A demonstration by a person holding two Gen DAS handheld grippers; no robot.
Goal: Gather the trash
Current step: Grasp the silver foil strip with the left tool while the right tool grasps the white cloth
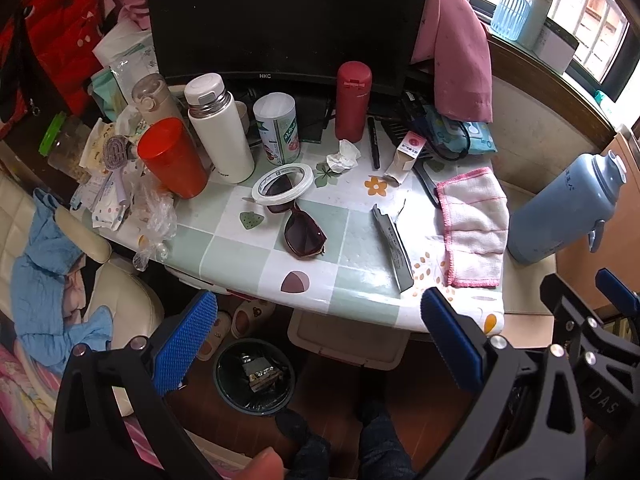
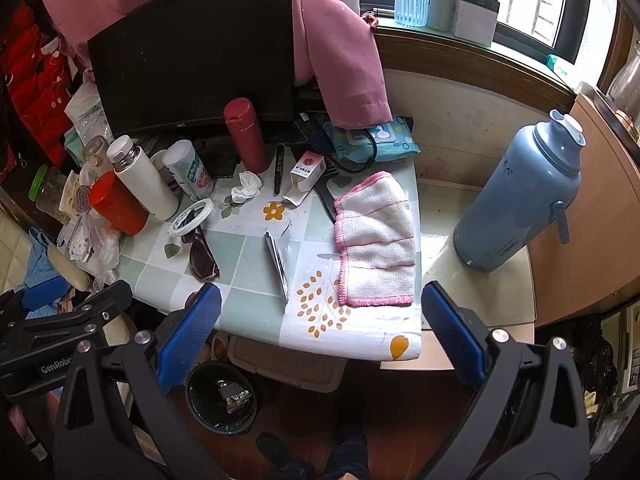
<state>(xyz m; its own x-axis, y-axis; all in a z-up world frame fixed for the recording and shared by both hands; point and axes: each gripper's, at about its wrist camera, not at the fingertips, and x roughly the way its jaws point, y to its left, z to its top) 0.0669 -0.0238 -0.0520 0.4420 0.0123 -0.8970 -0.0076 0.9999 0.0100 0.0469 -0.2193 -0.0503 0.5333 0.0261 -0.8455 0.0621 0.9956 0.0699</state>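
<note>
1. Left wrist view: left tool (image 1: 316,344) wide open, empty, held off the table's (image 1: 360,292) near edge above the bin (image 1: 256,380) on the floor. Step, by my read: picking a target. Crumpled tissue (image 1: 342,155) lies far-centre by the red flask (image 1: 353,101). Monitor (image 1: 280,16) reads "HKC".

2. Right wrist view: right tool (image 2: 320,332) also wide, empty. Torn wrapper (image 2: 278,262) mid-table, nearest trash; next move likely calls for reach fwd, pinch. The other tool's frame reads "GenRobo…".

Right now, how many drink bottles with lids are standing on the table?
3 that I can see: a red bottle by the monitor, a white bottle left of the can, a beige bottle behind it. Clutter may hide more.
</note>
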